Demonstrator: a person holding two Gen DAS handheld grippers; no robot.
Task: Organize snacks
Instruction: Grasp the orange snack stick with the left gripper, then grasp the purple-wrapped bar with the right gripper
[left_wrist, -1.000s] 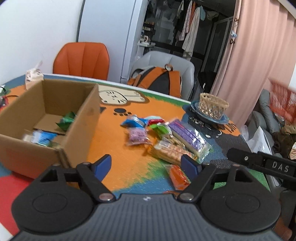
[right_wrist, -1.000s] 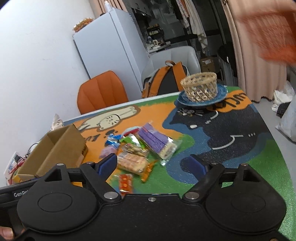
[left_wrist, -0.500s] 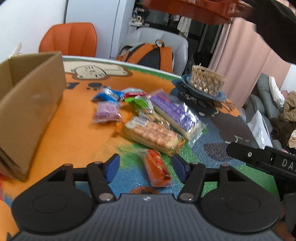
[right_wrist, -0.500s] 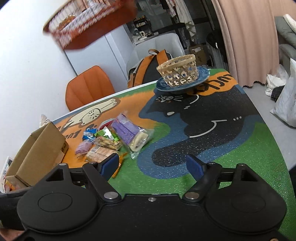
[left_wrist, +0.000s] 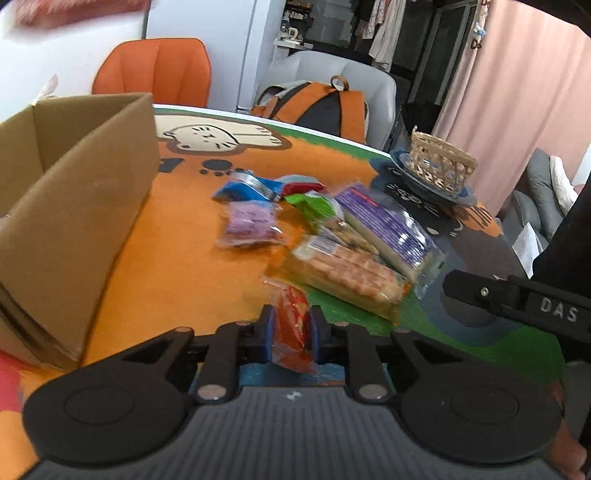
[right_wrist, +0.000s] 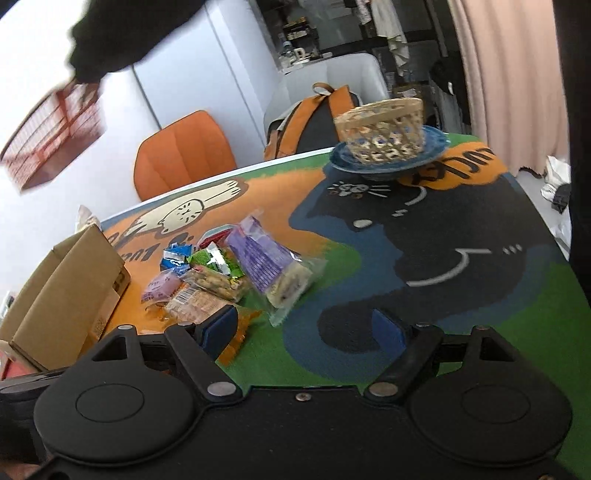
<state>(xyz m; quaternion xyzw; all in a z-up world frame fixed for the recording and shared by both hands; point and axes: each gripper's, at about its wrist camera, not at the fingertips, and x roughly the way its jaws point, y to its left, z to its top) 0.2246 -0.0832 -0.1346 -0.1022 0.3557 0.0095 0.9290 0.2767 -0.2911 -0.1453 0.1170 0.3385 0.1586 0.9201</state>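
Observation:
A pile of snack packets lies mid-table: a purple-labelled long pack (left_wrist: 388, 229), a biscuit pack (left_wrist: 347, 280), a pink packet (left_wrist: 251, 221), blue (left_wrist: 243, 188) and green (left_wrist: 314, 203) ones. My left gripper (left_wrist: 291, 328) is shut on a small orange-red packet (left_wrist: 293, 325) just in front of the pile. An open cardboard box (left_wrist: 81, 206) stands to the left. My right gripper (right_wrist: 306, 328) is open and empty, over the table to the right of the pile (right_wrist: 258, 266); its arm shows in the left wrist view (left_wrist: 517, 299).
A wicker basket (right_wrist: 380, 133) on a blue plate (right_wrist: 436, 144) stands at the table's far right. An orange chair (left_wrist: 155, 70) and a grey chair with a backpack (left_wrist: 317, 103) stand behind the table. A person's arm carries a red basket (right_wrist: 51, 136) at upper left.
My left gripper has closed on the orange-red packet, which lay between its open fingers half a second ago. The red basket carried overhead has moved to the left. The right gripper has shifted slightly.

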